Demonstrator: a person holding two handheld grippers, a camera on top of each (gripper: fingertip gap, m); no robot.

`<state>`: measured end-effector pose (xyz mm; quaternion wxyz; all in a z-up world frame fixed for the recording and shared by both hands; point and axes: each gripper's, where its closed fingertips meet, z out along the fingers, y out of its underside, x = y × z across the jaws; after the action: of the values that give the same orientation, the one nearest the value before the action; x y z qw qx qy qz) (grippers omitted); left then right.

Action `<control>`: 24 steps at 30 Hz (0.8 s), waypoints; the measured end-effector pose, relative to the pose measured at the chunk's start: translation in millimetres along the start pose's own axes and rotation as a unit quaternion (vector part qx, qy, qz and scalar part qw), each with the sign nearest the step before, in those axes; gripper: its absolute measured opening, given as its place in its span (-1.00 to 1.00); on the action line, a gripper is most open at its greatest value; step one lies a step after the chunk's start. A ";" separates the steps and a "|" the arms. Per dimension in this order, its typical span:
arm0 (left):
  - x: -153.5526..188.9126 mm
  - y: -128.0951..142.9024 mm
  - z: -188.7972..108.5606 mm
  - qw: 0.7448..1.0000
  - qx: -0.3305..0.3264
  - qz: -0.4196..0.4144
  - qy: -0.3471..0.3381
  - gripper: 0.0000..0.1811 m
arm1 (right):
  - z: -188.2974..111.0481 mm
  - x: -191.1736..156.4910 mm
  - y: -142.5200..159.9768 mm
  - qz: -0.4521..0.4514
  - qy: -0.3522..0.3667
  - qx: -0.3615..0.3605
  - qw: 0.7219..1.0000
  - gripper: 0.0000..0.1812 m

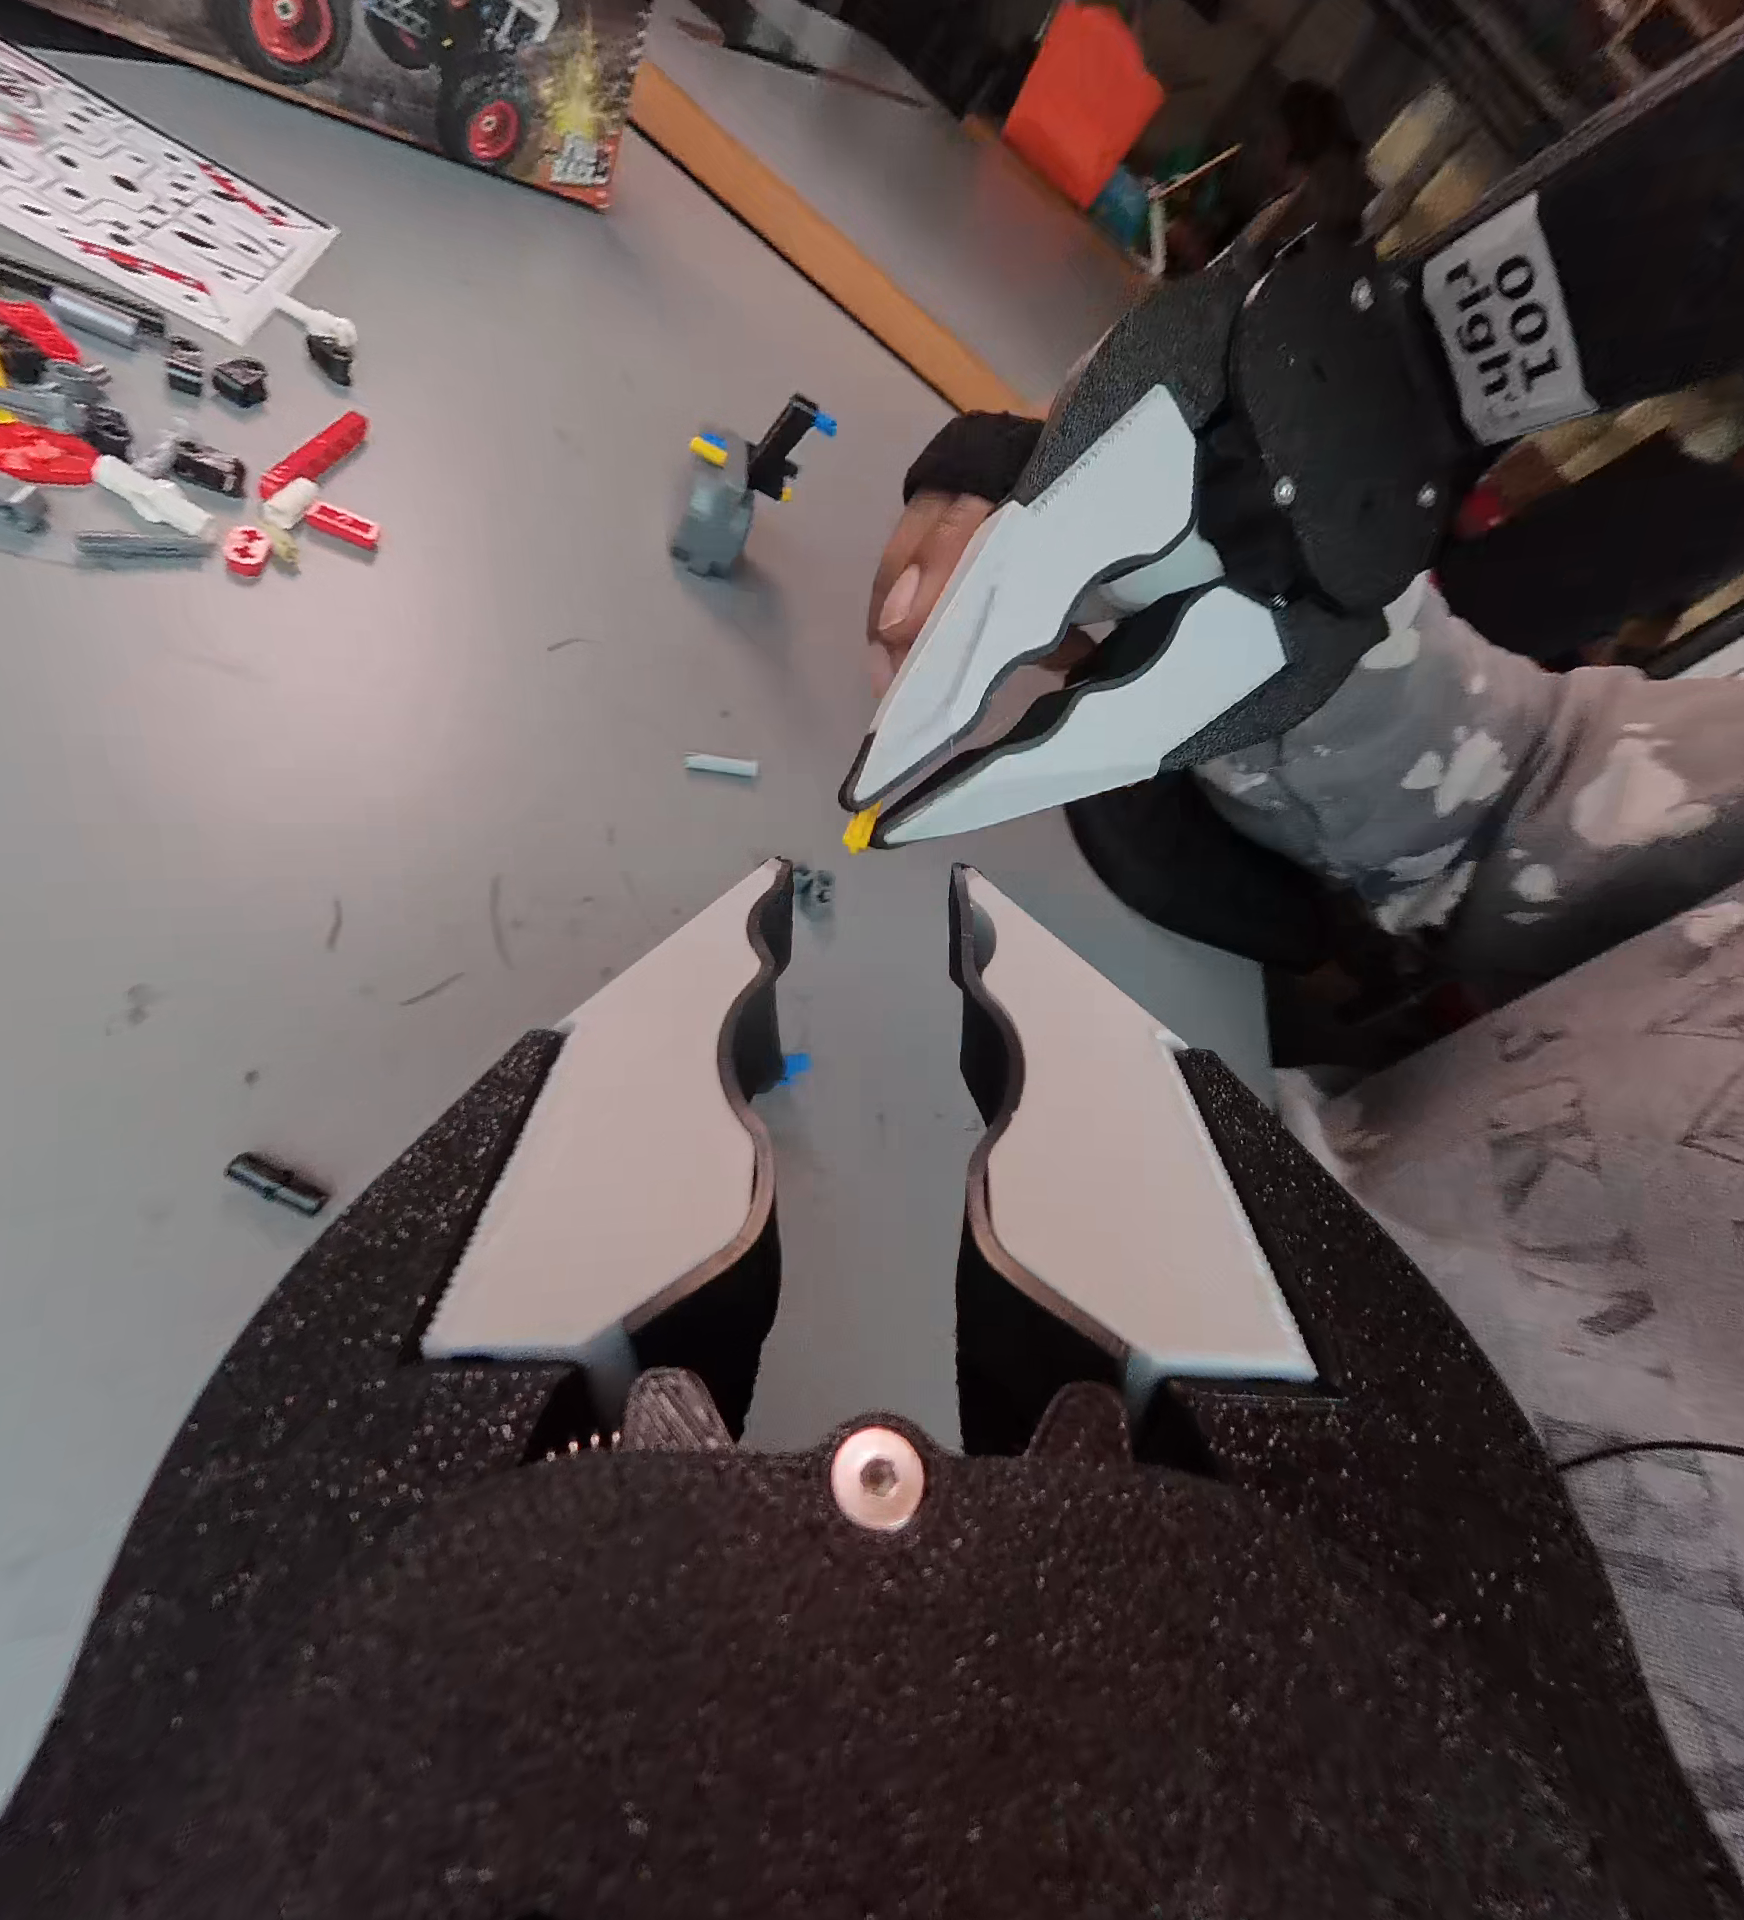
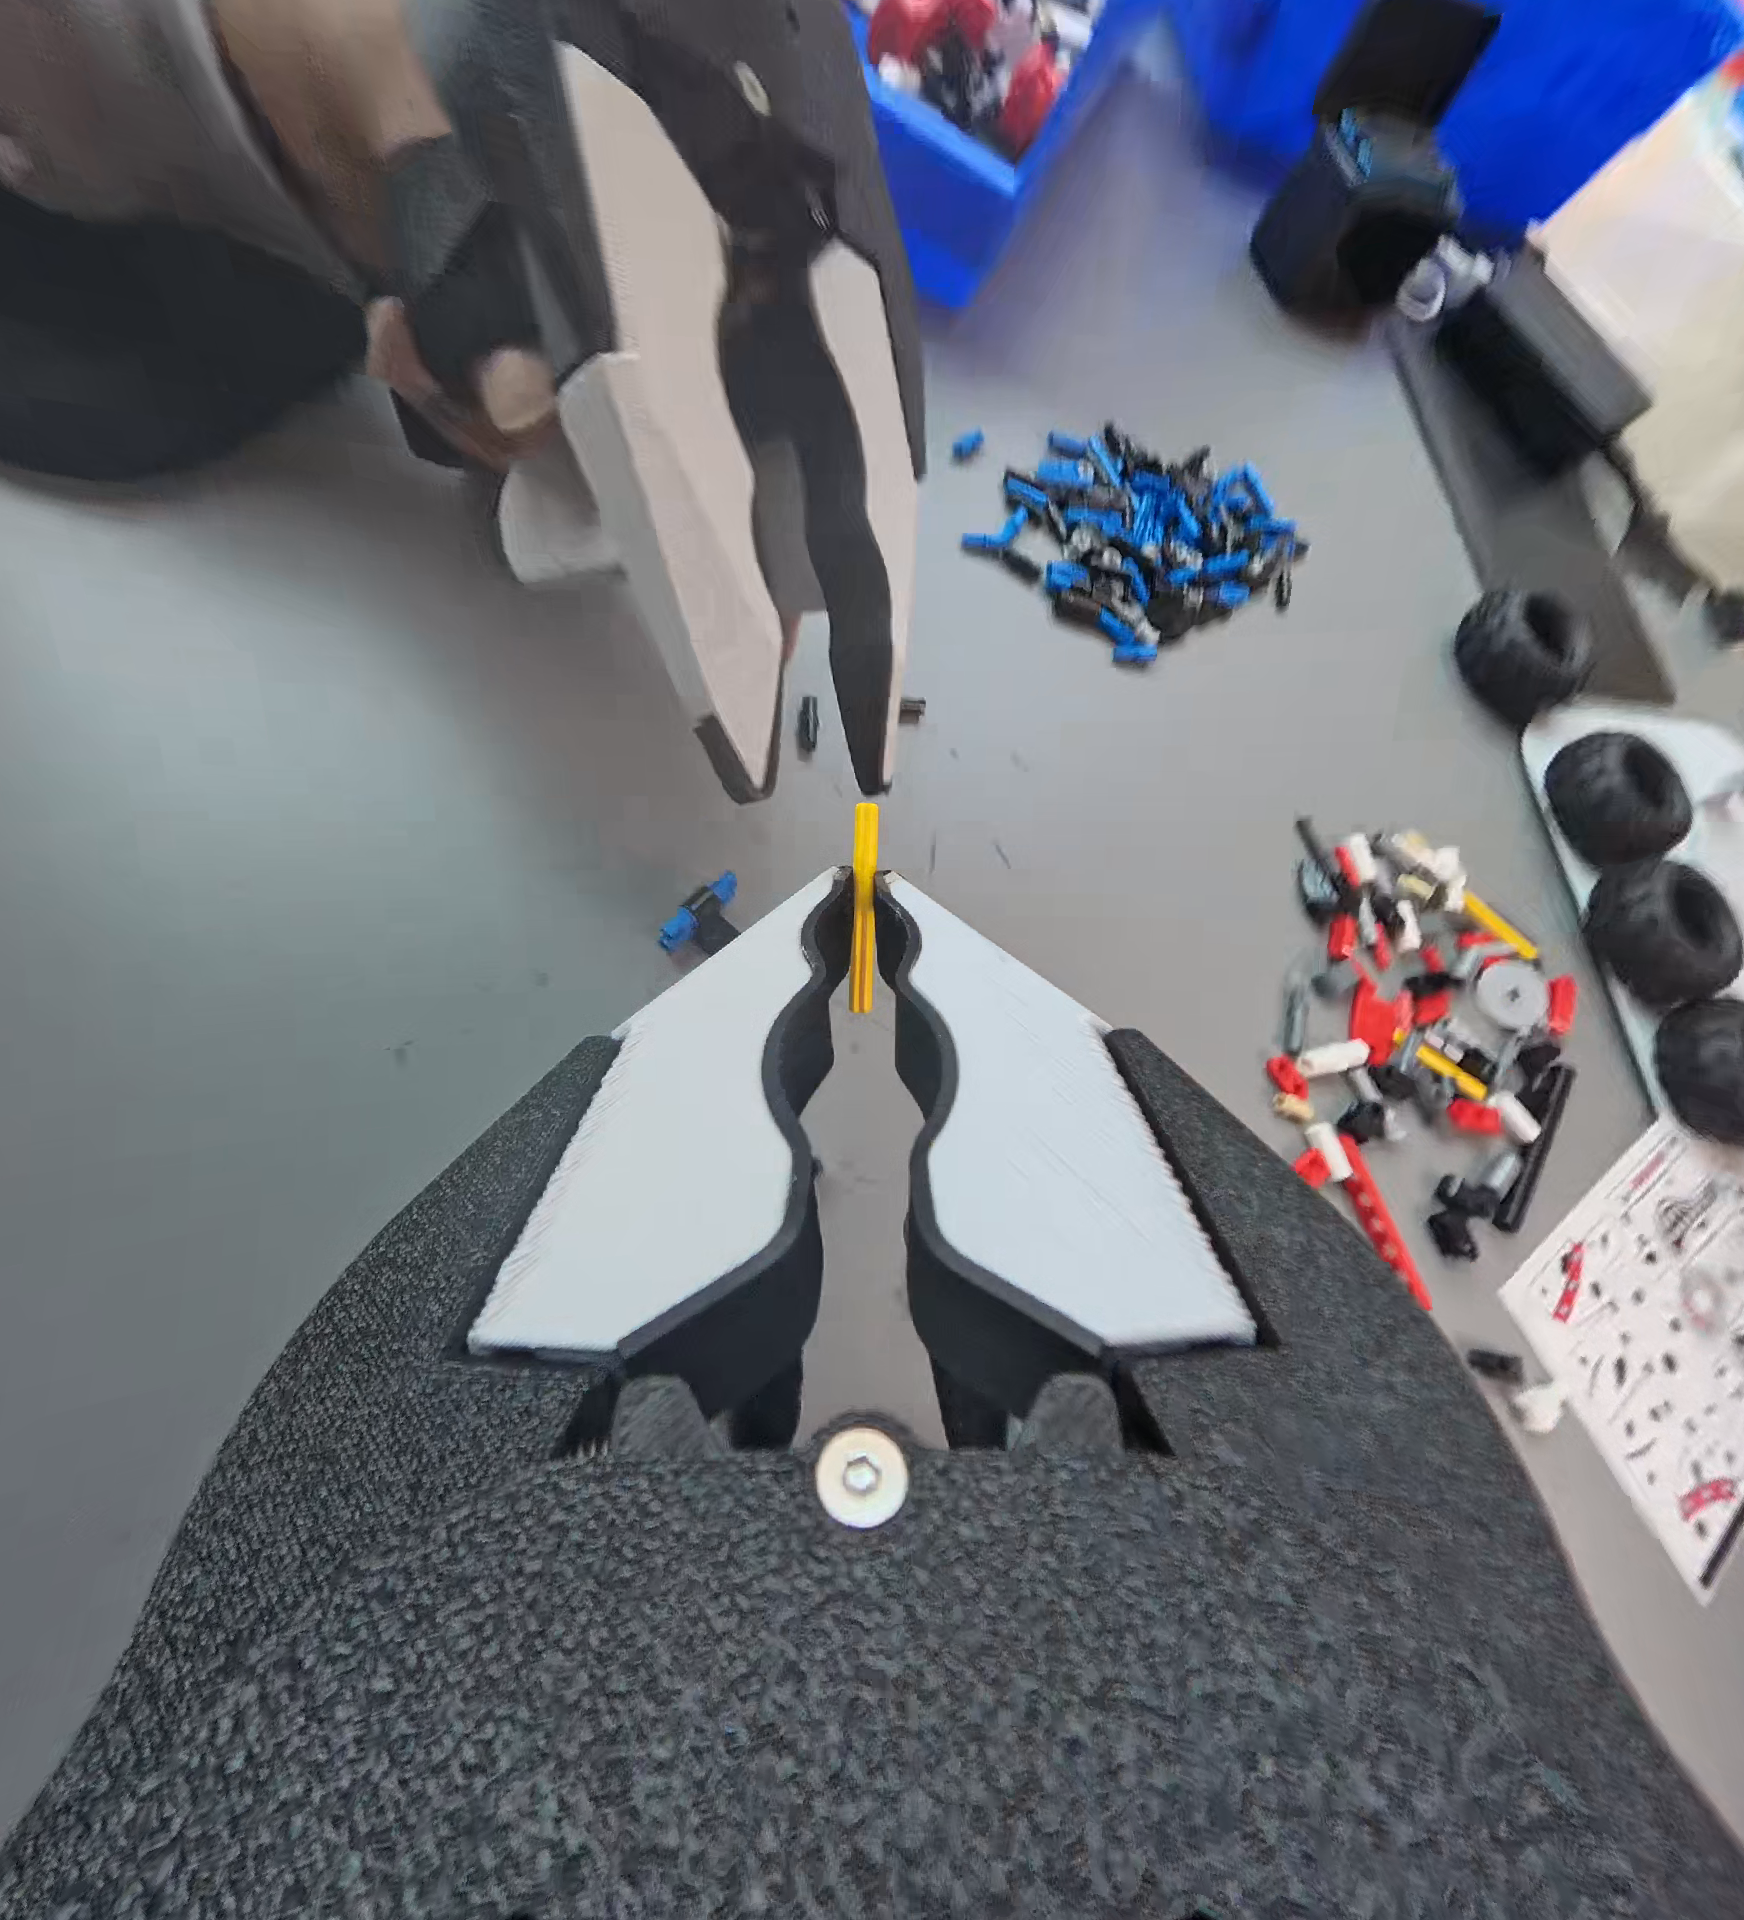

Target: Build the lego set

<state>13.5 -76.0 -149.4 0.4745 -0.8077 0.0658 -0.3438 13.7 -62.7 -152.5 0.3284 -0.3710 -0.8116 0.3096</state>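
My right gripper (image 2: 863, 881) is shut on a thin yellow axle (image 2: 863, 914) that sticks out past its tips. In the left wrist view the right gripper (image 1: 873, 816) comes in from the upper right with the yellow axle (image 1: 857, 829) at its tip. My left gripper (image 1: 868, 871) is open and empty, its tips just below the axle. A small dark grey connector (image 1: 814, 891) lies on the table by its left fingertip. In the right wrist view the left gripper (image 2: 811, 784) points down at the axle, with a dark connector (image 2: 808, 722) between its fingers.
On the grey table lie a blue pin (image 1: 795, 1065), a black pin (image 1: 276, 1184), a grey axle (image 1: 720, 767) and a small grey-black assembly (image 1: 733, 488). There are also a blue-black pin pile (image 2: 1148, 540), a mixed parts pile (image 2: 1419, 1039), black tyres (image 2: 1668, 935) and a sticker sheet (image 2: 1668, 1340). The black pin (image 1: 276, 1184) sits 10 cm or so from the ends of my left fingers.
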 end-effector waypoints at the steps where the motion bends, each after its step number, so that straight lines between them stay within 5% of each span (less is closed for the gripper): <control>1: 9.3 -3.2 -0.5 0.999 0.010 -0.014 0.033 -0.68 | -4.8 -4.8 -8.4 -0.023 0.000 0.014 1.000 -0.96; 14: 37.7 -16.4 -8.8 0.989 0.048 -0.047 0.134 -0.96 | -22.9 -19.8 -36.4 -0.114 0.043 0.073 0.990 -0.95; 19: 57.7 -33.0 -25.5 0.962 0.087 -0.115 0.233 -0.97 | -56.9 -22.1 -57.3 -0.046 0.046 0.190 0.980 -0.72; 24: 72.6 -30.0 -22.1 0.939 0.070 -0.166 0.295 -0.97 | -60.4 -31.3 -58.6 -0.103 0.095 0.197 0.970 -0.77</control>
<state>48.1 -107.1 -82.4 0.4256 -0.6344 0.0435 -0.6439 52.4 -103.5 -82.6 0.5011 -0.2410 -0.7335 0.3909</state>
